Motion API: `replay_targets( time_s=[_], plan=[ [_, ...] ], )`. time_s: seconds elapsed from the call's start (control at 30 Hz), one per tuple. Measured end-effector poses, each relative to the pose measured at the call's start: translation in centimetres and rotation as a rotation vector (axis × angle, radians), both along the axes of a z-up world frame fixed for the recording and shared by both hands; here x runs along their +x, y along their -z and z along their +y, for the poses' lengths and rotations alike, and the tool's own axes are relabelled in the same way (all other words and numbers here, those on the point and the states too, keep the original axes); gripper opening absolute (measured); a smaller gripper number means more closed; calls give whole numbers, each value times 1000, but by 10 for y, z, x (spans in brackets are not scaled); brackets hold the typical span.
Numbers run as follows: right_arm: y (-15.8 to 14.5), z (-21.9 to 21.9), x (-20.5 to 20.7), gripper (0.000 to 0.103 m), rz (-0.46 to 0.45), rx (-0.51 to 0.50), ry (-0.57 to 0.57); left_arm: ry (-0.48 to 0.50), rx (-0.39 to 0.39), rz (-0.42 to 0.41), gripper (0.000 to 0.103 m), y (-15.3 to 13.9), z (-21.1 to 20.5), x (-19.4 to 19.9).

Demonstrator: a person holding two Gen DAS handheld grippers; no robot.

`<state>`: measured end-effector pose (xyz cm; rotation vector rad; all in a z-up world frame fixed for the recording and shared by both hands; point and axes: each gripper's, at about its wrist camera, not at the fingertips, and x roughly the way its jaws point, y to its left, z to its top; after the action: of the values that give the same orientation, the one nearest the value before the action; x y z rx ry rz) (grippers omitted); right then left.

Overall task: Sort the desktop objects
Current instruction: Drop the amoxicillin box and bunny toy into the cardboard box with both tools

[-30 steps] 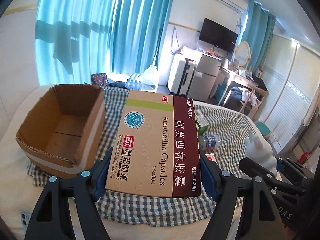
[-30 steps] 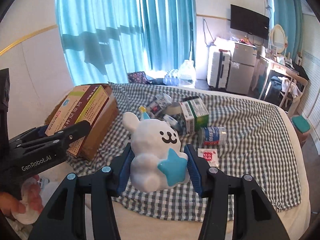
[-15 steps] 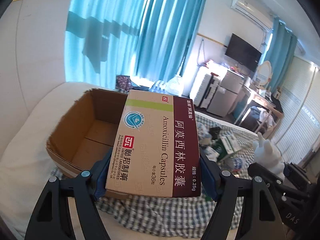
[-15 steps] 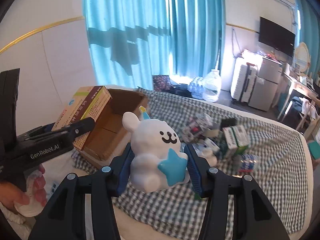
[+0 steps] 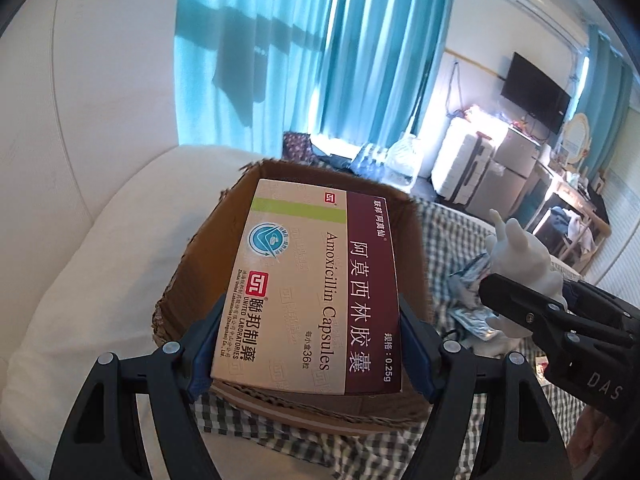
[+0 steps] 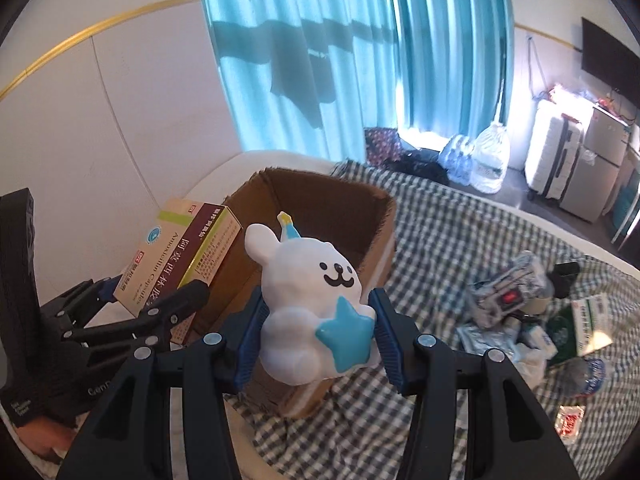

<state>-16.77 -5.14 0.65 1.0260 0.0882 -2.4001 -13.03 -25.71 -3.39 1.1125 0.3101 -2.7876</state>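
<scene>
Over one carton [image 5: 320, 408], the left gripper [image 5: 312, 344] jaws clamp one box [image 5: 312, 288] reading "Amoxicillin Capsules", "UNITED LABORATORIES", "0.25g"; beside it, the right gripper [image 6: 316, 338] jaws clamp one white toy [image 6: 308, 304] above the bed [image 6: 460, 232].

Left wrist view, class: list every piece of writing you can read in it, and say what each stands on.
"Amoxicillin Capsules": medicine box held in the left gripper.
"阿莫西林胶囊": same box, maroon band.
"UNITED LABORATORIES" and "联邦制药": same box, by the red logo.
"规格: 0.25g": same box, lower corner.
"DAS": body of the right gripper, cut off at the edge.
Finer print under the company name: too small to read.
</scene>
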Motion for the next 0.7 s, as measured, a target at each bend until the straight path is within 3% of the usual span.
replay_targets(
  time_s=[0.33,0.37,0.43,0.47,0.7],
  plan=[
    [45,-45,-54,52,-70,7,-18,-33,4,-57,78,44,-33,-22],
    [45,-46,-58,57,-63,-12,-10,-26,10,-63,81,46,-33,-23],
    [41,-46,-61,91,-48,-30,12,2,19,-77,90,50,-35,-25],
    [36,-44,-60,91,-20,-41,31,4,12,-80,96,50,-35,-26],
    [7,-17,-47,91,65,-70,83,2,-11,-70,100,40,-19,-14]
  ],
)
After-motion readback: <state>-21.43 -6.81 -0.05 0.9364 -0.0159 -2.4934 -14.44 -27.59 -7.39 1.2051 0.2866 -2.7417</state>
